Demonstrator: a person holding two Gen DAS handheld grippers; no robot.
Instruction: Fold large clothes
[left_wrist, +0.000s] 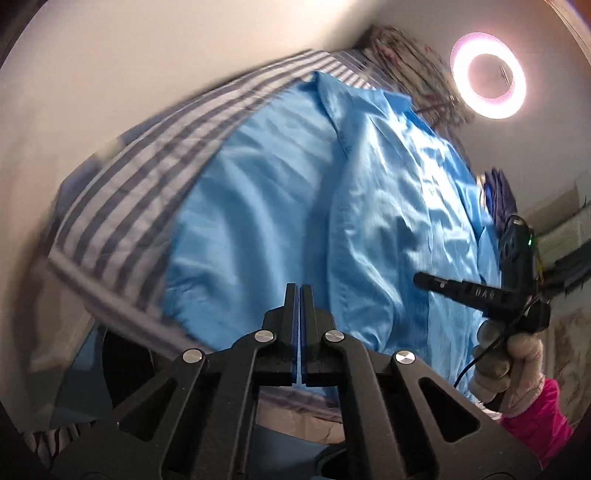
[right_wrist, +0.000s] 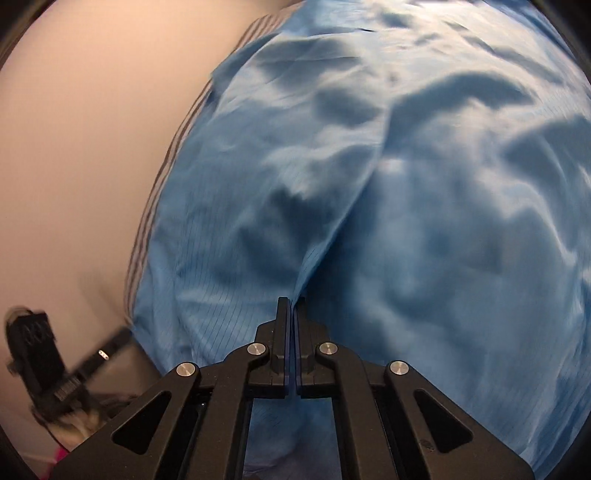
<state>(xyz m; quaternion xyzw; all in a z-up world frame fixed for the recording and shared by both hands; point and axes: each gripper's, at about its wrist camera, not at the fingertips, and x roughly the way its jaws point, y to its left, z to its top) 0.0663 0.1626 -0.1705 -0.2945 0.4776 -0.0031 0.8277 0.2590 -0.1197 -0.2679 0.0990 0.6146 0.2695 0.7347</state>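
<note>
A large light blue garment (left_wrist: 332, 206) lies spread and wrinkled over a striped grey-and-white bed sheet (left_wrist: 140, 177). My left gripper (left_wrist: 299, 291) is shut, with blue cloth between its pads at the garment's near edge. My right gripper (right_wrist: 291, 301) is shut on a fold of the same blue garment (right_wrist: 406, 184), which fills its view. The right gripper also shows in the left wrist view (left_wrist: 480, 291), held in a gloved hand at the garment's right side. The left gripper shows blurred in the right wrist view (right_wrist: 74, 362) at the lower left.
A lit ring lamp (left_wrist: 487, 75) stands at the upper right by a patterned cloth (left_wrist: 406, 62). A dark purple item (left_wrist: 498, 195) lies at the bed's right. A pale wall (right_wrist: 74, 147) lies beyond the sheet.
</note>
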